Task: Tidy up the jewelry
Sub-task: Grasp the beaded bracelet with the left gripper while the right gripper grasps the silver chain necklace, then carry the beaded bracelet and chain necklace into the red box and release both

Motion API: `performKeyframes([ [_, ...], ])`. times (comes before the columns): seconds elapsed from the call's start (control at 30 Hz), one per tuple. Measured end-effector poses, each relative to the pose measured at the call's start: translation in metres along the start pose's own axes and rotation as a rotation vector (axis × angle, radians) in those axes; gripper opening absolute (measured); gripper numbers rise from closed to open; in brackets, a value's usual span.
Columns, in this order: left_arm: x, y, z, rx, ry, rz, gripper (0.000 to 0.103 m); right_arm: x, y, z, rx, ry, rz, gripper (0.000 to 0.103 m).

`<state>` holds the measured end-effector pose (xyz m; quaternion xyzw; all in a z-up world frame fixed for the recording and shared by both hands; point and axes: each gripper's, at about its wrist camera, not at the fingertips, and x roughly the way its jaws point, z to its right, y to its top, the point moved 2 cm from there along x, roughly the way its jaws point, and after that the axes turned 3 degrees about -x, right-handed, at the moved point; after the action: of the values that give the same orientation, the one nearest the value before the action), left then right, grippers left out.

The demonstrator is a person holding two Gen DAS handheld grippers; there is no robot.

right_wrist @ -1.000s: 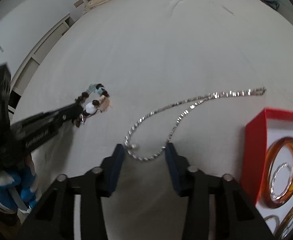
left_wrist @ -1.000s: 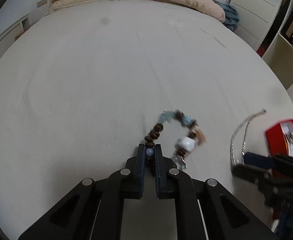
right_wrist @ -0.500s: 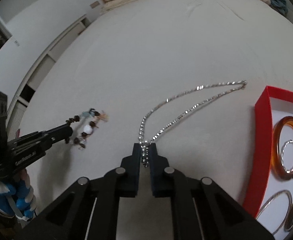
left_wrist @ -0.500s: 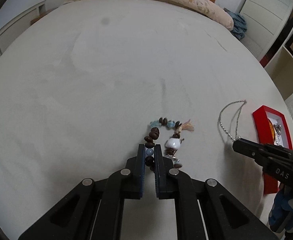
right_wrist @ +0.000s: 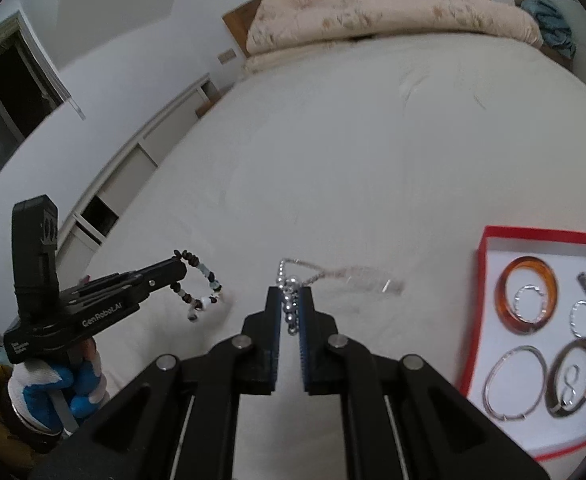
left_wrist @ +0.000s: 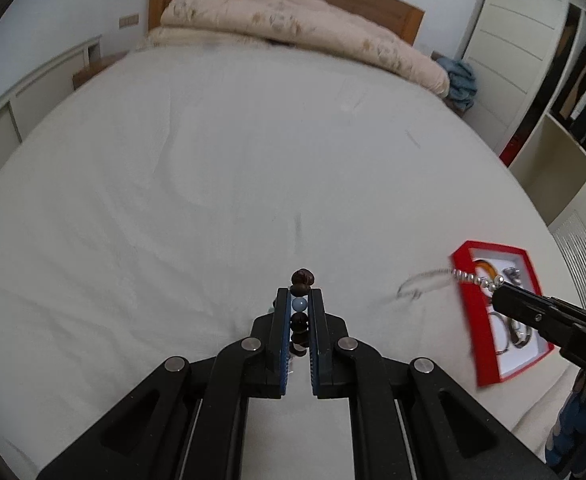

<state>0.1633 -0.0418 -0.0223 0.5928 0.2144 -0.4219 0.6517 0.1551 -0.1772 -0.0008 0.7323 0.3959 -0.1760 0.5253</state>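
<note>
Beaded bracelet (right_wrist: 201,288) and silver chain (right_wrist: 293,280) aloft.

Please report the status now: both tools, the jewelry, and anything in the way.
Left tool shut on beaded bracelet, lifted. Right tool shut on silver chain, its tail blurred. Red box open beside it, bangles inside. Nothing seen between.

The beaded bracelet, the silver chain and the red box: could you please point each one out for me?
beaded bracelet (right_wrist: 203,294), right wrist view, on the loop hanging from the left gripper.
silver chain (right_wrist: 289,286), right wrist view, on the beads pinched at the right gripper's tips.
red box (right_wrist: 477,292), right wrist view, on its left wall.
</note>
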Motion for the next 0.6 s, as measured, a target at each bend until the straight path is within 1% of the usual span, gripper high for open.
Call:
performKeyframes([
  [0.3, -0.065, -0.008, 0.023, 0.037, -0.034, 0.086, 0.008, -0.084, -0.007, -0.032, -0.025, 0.008, 0.136, 0.007],
  [0.37, -0.075, -0.009, 0.034, 0.048, -0.042, 0.099, 0.008, -0.108, -0.015, -0.027, -0.029, 0.007, 0.161, 0.007],
  [0.5, -0.09, -0.009, 0.057, 0.089, -0.06, 0.123, 0.008, -0.138, -0.022, -0.027, -0.029, -0.006, 0.214, 0.007],
  [0.6, -0.096, -0.009, 0.084, 0.128, -0.084, 0.132, 0.008, -0.164, -0.025, -0.02, -0.027, -0.025, 0.248, 0.007],
])
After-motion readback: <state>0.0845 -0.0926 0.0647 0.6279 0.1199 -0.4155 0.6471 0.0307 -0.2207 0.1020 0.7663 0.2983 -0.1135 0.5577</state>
